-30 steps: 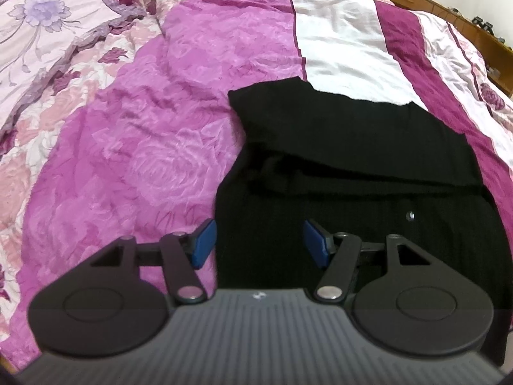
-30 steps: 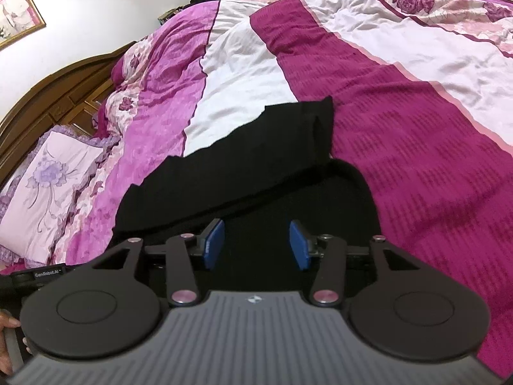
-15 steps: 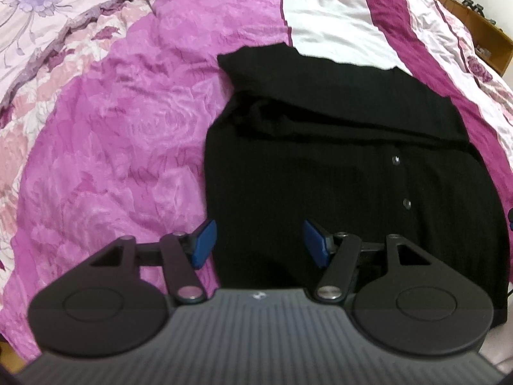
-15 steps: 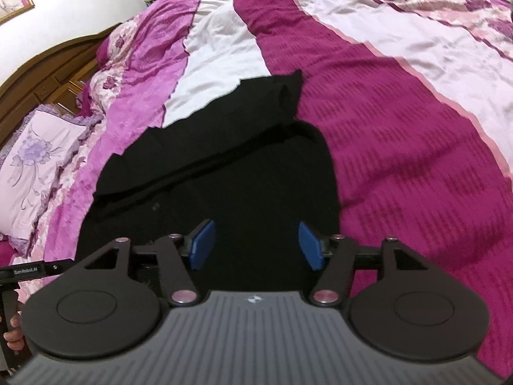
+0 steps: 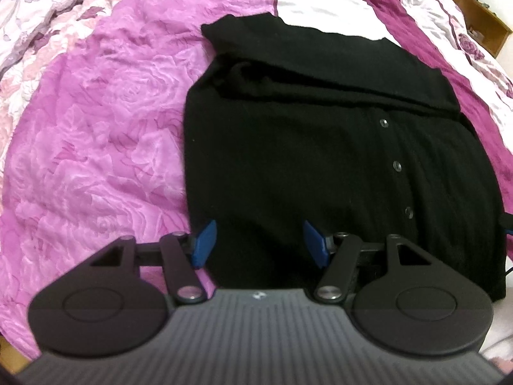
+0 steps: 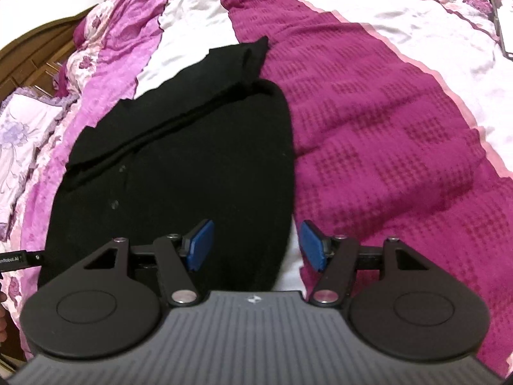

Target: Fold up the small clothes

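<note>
A black buttoned garment lies flat on the bed, its far part folded over into a band. It also shows in the right wrist view. My left gripper is open and empty over the garment's near left edge. My right gripper is open and empty over the garment's near right edge, where the cloth meets the bedspread. Three small buttons run down the garment's right side in the left wrist view.
The bedspread is pink floral on the left and dark magenta with white stripes on the right. A floral pillow lies at the far left. A wooden headboard runs behind it. A dark flat object lies at the far right.
Both grippers have drawn back toward the near edge of the garment, so more of it shows. The right gripper has shifted right to the garment's edge. Both stay open.
</note>
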{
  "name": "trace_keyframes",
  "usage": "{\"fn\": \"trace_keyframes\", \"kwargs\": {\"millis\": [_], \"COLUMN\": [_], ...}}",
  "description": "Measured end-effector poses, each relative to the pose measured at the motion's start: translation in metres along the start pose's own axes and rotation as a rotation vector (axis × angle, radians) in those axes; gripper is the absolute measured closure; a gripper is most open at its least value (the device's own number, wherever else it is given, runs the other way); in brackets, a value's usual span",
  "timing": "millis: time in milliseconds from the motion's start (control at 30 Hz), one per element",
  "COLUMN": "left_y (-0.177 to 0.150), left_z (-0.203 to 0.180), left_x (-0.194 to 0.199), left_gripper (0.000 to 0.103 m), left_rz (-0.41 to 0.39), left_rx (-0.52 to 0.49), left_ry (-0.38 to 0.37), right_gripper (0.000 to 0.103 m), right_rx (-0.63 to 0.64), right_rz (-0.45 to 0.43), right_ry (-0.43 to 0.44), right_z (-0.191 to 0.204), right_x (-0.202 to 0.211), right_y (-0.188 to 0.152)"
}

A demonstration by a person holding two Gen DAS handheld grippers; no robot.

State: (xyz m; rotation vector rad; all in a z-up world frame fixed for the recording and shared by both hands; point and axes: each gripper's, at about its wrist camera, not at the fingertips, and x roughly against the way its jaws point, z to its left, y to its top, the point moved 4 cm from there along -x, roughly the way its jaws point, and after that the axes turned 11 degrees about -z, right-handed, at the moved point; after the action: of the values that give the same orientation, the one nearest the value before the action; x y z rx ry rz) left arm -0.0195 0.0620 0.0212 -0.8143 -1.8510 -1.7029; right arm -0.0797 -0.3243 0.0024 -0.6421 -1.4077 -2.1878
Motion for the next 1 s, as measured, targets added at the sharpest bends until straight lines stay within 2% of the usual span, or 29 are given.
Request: {"fn": "trace_keyframes", "kwargs": {"millis": [367,700,867,1000], "left_y": [-0.006,-0.010,-0.004,-0.006], "left_z": [0.001,-0.004,-0.003,0.008], "left_x": [-0.005,-0.002,0.005,0.000], "left_gripper": [0.041,0.041,0.041,0.041], "left_rz": [0.038,0.017,-0.022,-0.006], "left_rx": [0.017,-0.008,-0.030,0.002], "left_ry": [-0.039,0.002,0.051,0.057], "right_gripper": [0.035,0.034,0.034,0.034], "right_rx": [-0.001,0.009,-0.015,-0.008], "right_rz": [0.038,0.058,0.070,0.085], "right_ry": [-0.030,-0.021,0.027,0.042], "right_z": [-0.013,-0.012,-0.007,-0.002], "right_x": [-0.001,-0.009,-0.009,-0.014], "right_y": [-0.006,-0.012,-0.013,-0.017]}}
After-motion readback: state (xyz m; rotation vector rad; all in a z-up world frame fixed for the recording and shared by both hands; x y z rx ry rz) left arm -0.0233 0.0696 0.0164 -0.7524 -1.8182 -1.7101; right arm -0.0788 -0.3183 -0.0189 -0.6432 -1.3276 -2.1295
